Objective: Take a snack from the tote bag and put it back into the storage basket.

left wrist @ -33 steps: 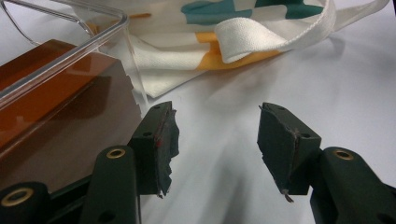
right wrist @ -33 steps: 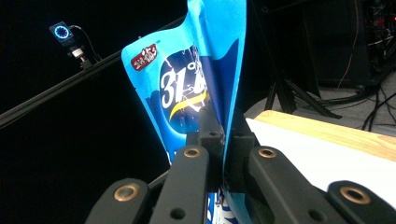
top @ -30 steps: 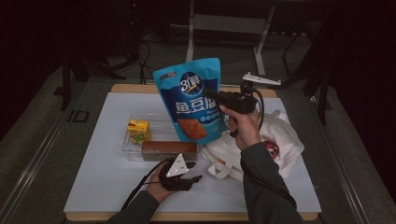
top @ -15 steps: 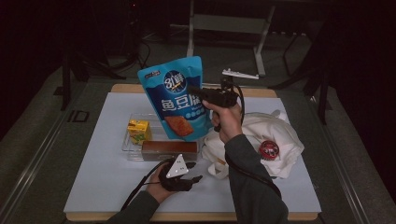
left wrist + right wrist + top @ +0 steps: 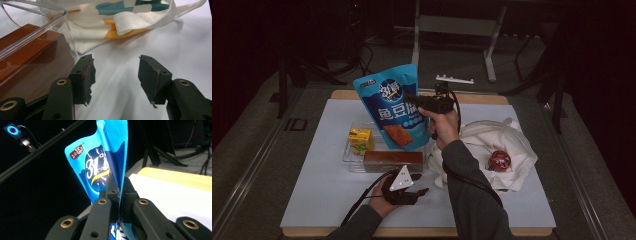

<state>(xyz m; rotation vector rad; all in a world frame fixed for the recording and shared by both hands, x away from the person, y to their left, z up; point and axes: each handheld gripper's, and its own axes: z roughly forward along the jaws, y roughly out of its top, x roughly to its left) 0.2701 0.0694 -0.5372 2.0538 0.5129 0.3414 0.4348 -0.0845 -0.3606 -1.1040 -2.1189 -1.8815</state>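
A large blue snack bag (image 5: 393, 111) hangs upright in the air above the clear plastic tray (image 5: 353, 152). My right gripper (image 5: 414, 102) is shut on the bag's right edge, and the right gripper view shows its jaws pinching the blue bag (image 5: 105, 165). My left gripper (image 5: 421, 184) rests low on the white table cover (image 5: 327, 190), open, with nothing between its fingers (image 5: 85, 75). It lies just in front of the brown box (image 5: 393, 160), which also shows at the left as a brown box (image 5: 32, 65). A yellow carton (image 5: 360, 139) sits in the tray.
A cream cloth bag (image 5: 492, 145) lies crumpled at the right with a round red item (image 5: 500, 160) on it. Its printed fabric (image 5: 120, 15) lies beyond the left gripper. The wooden table edge (image 5: 482, 99) runs along the back.
My right gripper has carried the blue snack bag leftward and slightly down, from the table's middle back over the tray. The left gripper has stayed put.
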